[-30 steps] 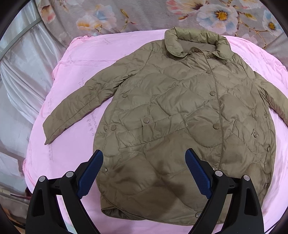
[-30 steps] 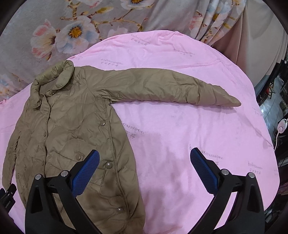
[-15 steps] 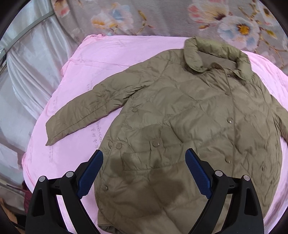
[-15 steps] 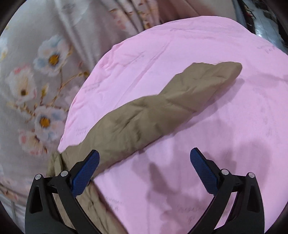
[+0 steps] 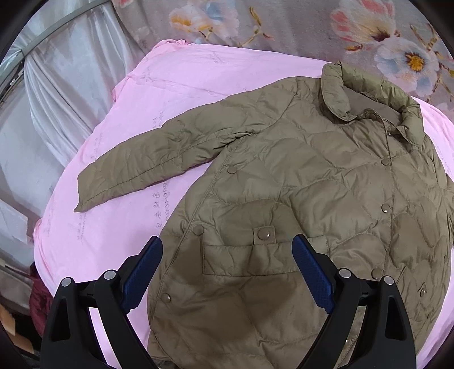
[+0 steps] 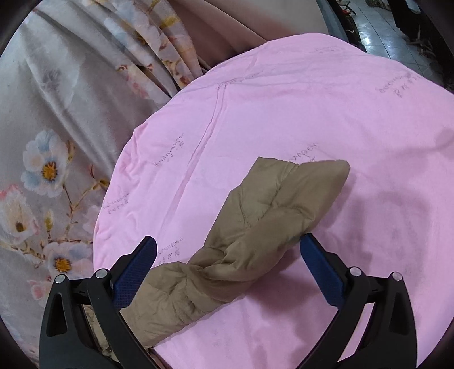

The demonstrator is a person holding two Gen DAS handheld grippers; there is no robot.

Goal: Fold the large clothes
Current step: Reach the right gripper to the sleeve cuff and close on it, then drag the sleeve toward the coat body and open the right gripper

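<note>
An olive quilted jacket (image 5: 298, 193) lies flat, front up and buttoned, on a pink sheet (image 5: 198, 76). Its left sleeve (image 5: 159, 159) stretches out to the left. My left gripper (image 5: 227, 272) is open and empty above the jacket's lower front, over a snap pocket (image 5: 255, 255). In the right wrist view the other sleeve (image 6: 255, 227) lies on the pink sheet (image 6: 312, 113), cuff pointing away. My right gripper (image 6: 227, 272) is open with its jaws on either side of that sleeve, not closed on it.
A grey floral curtain (image 5: 283, 25) hangs behind the table, also in the right wrist view (image 6: 56, 142). Silvery drapes (image 5: 56, 99) hang at the left edge. A tiled floor (image 6: 383, 37) shows beyond the far right edge.
The left gripper moved forward and left over the jacket's lower front. The right gripper swung right and came down over the right sleeve, which now lies between its open jaws.
</note>
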